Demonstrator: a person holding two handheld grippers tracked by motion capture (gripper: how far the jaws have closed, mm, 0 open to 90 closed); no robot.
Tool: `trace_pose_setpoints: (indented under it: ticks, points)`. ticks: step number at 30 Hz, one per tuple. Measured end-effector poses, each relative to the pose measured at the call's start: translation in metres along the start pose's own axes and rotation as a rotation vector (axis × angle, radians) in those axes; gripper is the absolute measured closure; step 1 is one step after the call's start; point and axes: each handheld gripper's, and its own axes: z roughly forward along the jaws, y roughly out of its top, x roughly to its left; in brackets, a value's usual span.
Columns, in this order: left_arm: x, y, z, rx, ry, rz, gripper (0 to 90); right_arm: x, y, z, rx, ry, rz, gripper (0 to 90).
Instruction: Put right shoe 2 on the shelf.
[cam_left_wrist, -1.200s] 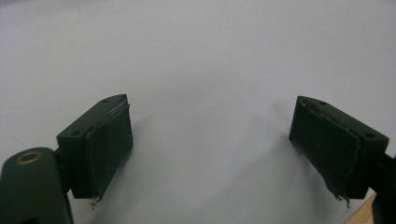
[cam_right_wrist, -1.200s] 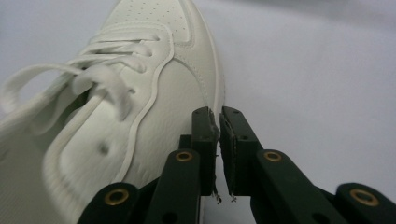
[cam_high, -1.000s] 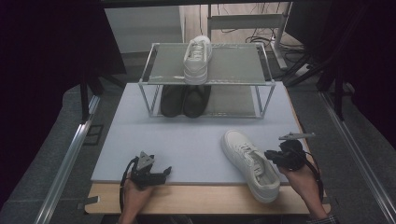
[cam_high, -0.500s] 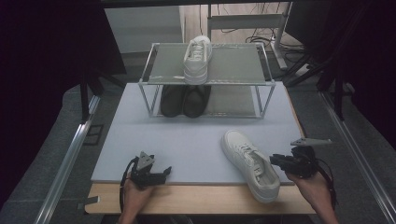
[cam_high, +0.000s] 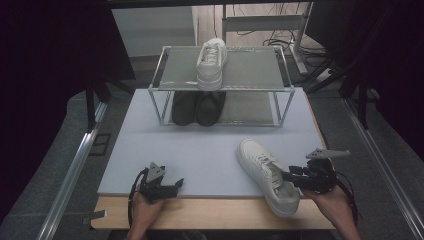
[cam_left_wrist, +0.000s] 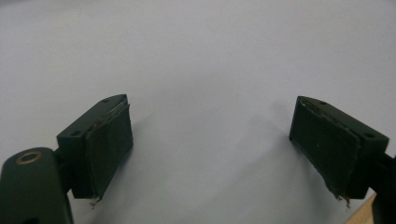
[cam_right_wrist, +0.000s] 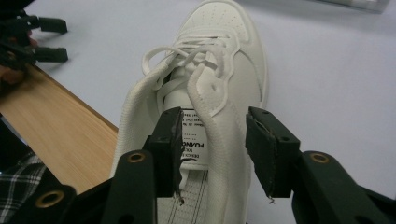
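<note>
My right gripper (cam_right_wrist: 212, 149) has just been opening, its jaws straddling the collar wall of the white sneaker (cam_high: 267, 175) at the mat's near edge, seemingly no longer pinching. The shoe looks light, its collar soft (the sole stiffer). My left gripper (cam_left_wrist: 210, 154) rests spread, empty.

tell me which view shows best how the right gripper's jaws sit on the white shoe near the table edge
The right gripper view: the right gripper straddles the side wall of the white shoe, one jaw inside the opening, one outside, a gap at the outer pad; its jaws have just been opening. The high view shows that gripper at the shoe's heel, jaws small. The left gripper view shows bare mat.
</note>
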Motion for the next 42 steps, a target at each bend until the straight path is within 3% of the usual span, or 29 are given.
trace_pose_setpoints:
  ticks: [6,12,19,30,42]
  points:
    - [0.0,0.0,0.0,0.0,0.0,0.0,12.7,0.001,0.002,0.01,0.017,-0.013,-0.016,55.7]
    - [0.0,0.0,0.0,0.0,0.0,0.0,12.8,-0.001,0.003,0.012,0.022,-0.027,-0.001,63.2]
    - [0.0,0.0,0.0,0.0,0.0,0.0,12.7,-0.003,0.004,0.01,0.03,-0.027,0.017,80.9]
    - [0.0,0.0,0.0,0.0,0.0,-0.001,12.8,-0.02,0.0,0.01,-0.004,0.102,0.214,84.9]
    - [0.0,0.0,0.0,0.0,0.0,-0.001,12.7,-0.029,0.002,0.01,-0.054,0.19,0.337,85.2]
